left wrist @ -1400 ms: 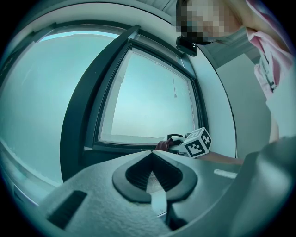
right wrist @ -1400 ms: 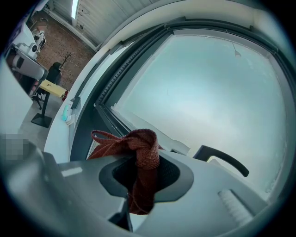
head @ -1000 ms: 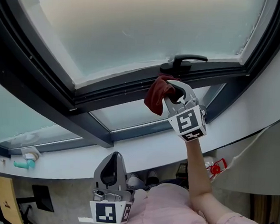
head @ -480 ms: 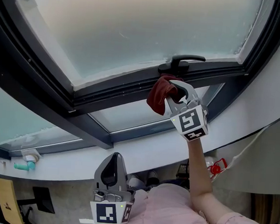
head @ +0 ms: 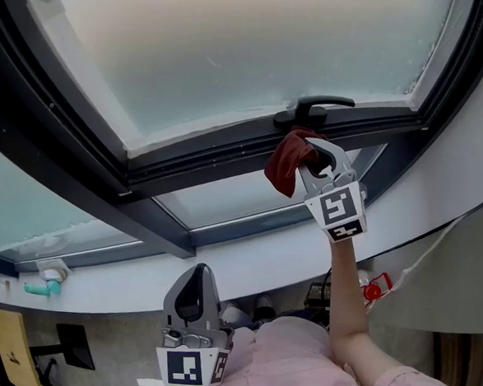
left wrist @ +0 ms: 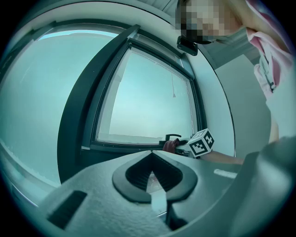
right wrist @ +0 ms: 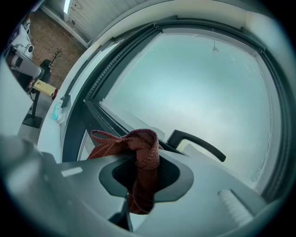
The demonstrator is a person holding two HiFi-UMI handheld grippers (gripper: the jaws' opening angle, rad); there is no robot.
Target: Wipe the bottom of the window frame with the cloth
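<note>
- The cloth point(head: 288, 168) was seen bunched and knotted, pinched in the closed jaws of the right hand-held gripper point(head: 308, 158), just below the handle point(head: 315, 109) and at the bottom rail of the frame point(head: 228, 150). Whether it was pressed on the rail could not be told.
- In the right gripper view, only a narrow twist of the cloth point(right wrist: 143, 157) was caught between the jaws, with most of it hanging loose to one side. It was judged that the cloth could be dragged out of the grip if it were rubbed hard along the rail.
- Because the cloth was wadded, only a small patch was likely to be offered to the frame, so streaks or missed stretches could be left.
- The handle stood close above the jaws. The loose fold could be snagged on it, or the handle could be knocked by the gripper in a sideways pass.
- The glass point(head: 235, 47) lay just beyond the rail. It could be struck by the hard jaws if the reach were overshot.
- The left hand-held gripper point(head: 191, 296) was held low near the body, jaws together on nothing, well apart from the frame, so no help could be given if the cloth were dropped.
</note>
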